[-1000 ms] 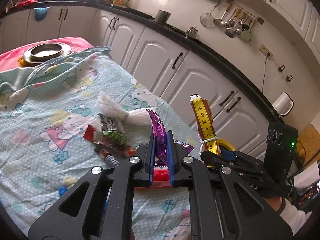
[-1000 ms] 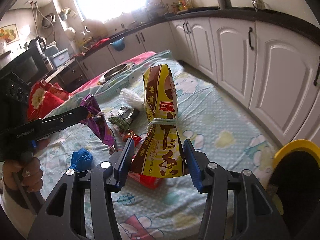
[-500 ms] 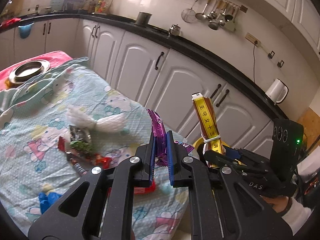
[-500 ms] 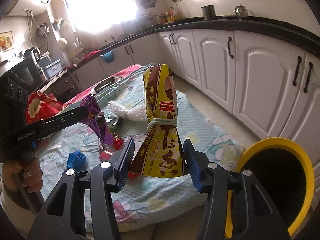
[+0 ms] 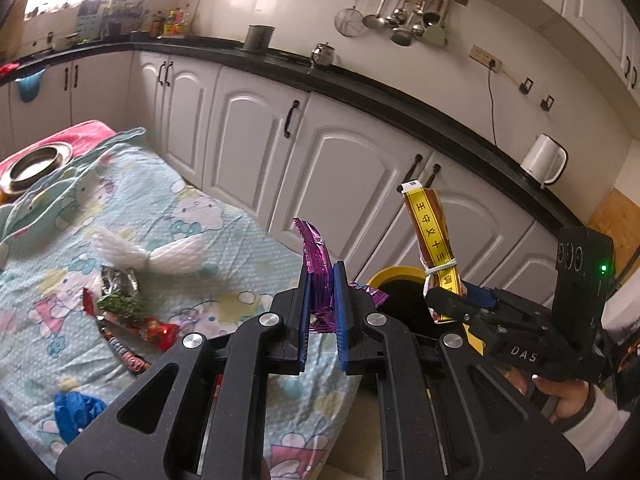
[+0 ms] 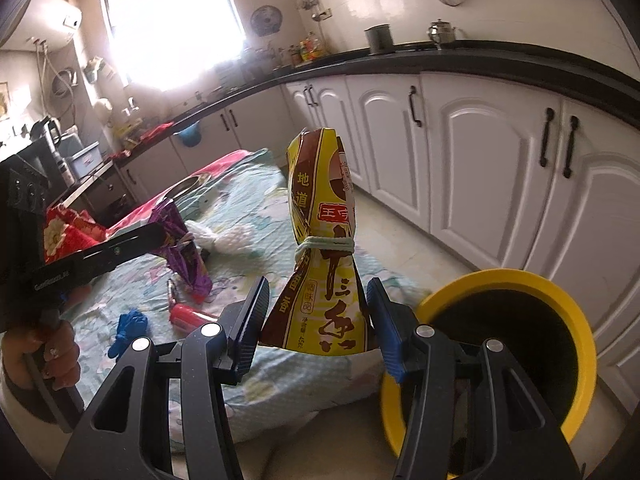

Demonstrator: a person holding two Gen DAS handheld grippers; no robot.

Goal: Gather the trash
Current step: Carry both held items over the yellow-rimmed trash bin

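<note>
Purple foil wrapper (image 5: 318,264) is pinched between the closed blue pads of the left gripper (image 5: 321,312), its crumpled top standing above the jaws. A yellow and brown seasoning packet (image 6: 322,248), tied at the waist with a pale band, is clamped upright between the part-open jaws of the right gripper (image 6: 316,320), the pads pressing its lower sides. Both grippers are held past the near corner of the table (image 5: 240,264), which is covered with a patterned cloth. A yellow-rimmed bin (image 6: 516,344) with a black inside stands on the floor just beside that corner, below and to the right of the packet in the right wrist view. Further trash is left on the cloth: a white knotted bag (image 5: 148,254) toward the middle, a cluster of snack wrappers (image 5: 128,312) nearer the front edge, and a blue crumpled item (image 5: 76,410) at the front edge. A metal dish (image 5: 34,160) is seen at the far end
</note>
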